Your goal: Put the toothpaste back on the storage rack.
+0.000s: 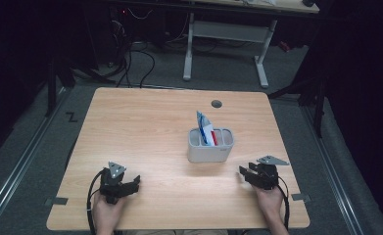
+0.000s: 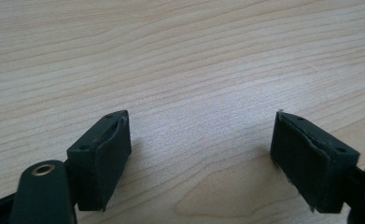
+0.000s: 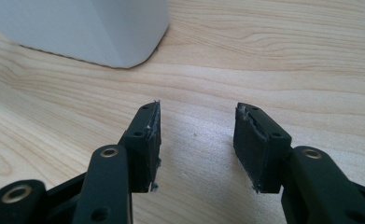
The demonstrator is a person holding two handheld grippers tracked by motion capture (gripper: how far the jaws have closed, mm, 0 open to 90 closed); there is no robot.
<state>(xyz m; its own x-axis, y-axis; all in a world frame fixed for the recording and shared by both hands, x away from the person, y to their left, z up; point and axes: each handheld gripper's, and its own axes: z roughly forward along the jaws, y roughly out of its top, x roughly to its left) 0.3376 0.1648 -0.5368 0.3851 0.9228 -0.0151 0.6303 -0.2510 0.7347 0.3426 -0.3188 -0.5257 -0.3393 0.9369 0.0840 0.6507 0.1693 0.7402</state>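
Observation:
A light grey two-compartment holder [image 1: 210, 145] stands right of the table's middle, and a blue, white and red packet [image 1: 205, 128] sticks up out of its left compartment. My left gripper [image 1: 134, 182] rests low near the front left of the wooden table [image 1: 145, 127], held by a hand; its jaws stand wide apart over bare wood [image 2: 201, 135] with nothing between them. My right gripper [image 1: 241, 172] sits near the front right, a little right of and nearer than the holder. Its jaws are parted and empty [image 3: 198, 130], and the holder's rounded corner [image 3: 105, 32] lies just beyond them.
A round cable hole [image 1: 216, 104] sits near the table's far edge. Beyond the table stand a white desk frame [image 1: 226, 44] and loose cables [image 1: 135, 63] on grey carpet. Metal floor rails [image 1: 27, 152] run along both sides.

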